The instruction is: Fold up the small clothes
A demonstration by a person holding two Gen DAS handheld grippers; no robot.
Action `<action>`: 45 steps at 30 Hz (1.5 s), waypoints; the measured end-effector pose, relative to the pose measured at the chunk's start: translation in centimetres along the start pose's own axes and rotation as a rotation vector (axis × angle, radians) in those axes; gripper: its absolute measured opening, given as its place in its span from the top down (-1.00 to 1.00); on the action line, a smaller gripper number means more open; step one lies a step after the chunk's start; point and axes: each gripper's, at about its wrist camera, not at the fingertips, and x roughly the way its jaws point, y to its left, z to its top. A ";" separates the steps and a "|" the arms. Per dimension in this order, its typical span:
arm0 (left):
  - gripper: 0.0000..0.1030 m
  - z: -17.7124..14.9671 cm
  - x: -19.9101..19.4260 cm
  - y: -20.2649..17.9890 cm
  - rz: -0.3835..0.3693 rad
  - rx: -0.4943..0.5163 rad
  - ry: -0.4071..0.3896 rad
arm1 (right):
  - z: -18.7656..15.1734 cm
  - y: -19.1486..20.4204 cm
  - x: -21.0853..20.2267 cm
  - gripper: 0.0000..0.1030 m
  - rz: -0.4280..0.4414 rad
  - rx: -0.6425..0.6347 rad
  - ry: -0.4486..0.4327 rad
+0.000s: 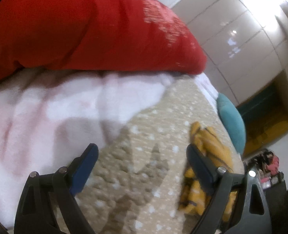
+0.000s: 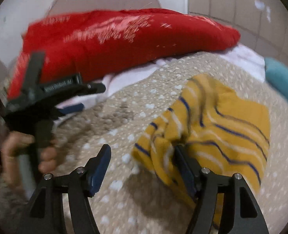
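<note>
Right gripper [image 2: 143, 159] fingers wide apart, empty, beside striped yellow garment [image 2: 222, 124], left gripper [image 1: 142, 156] likewise.

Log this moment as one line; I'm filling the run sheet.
left gripper open, empty | right gripper open, empty | crumpled mustard-yellow striped garment unfolded on beige dotted bedspread

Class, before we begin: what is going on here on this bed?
A person holds a two-finger tool in each hand over a bed with a beige dotted cover. A small yellow striped garment lies crumpled on it, not yet folded. The right tool is open, its right finger at the garment's near edge, gripping nothing. The left tool is also open and empty, over bare cover to the garment's left. A red pillow and a white blanket lie behind.
</note>
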 end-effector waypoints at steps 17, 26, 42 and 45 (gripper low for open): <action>0.74 -7.0 3.6 -12.9 -0.205 0.420 0.195 | -8.6 -10.1 -5.6 -0.40 -0.125 0.337 -0.006; 0.37 -6.0 4.7 -10.0 -0.007 0.376 0.182 | -9.2 -12.2 -5.2 -0.40 -0.113 0.408 -0.028; -0.84 -0.7 3.1 -5.0 -0.296 -0.009 0.029 | -6.8 -20.7 -0.4 -0.55 0.142 0.765 -0.105; -0.99 -0.8 5.6 -7.2 -0.334 0.079 0.113 | -6.1 -20.9 1.9 -0.60 0.203 0.772 -0.084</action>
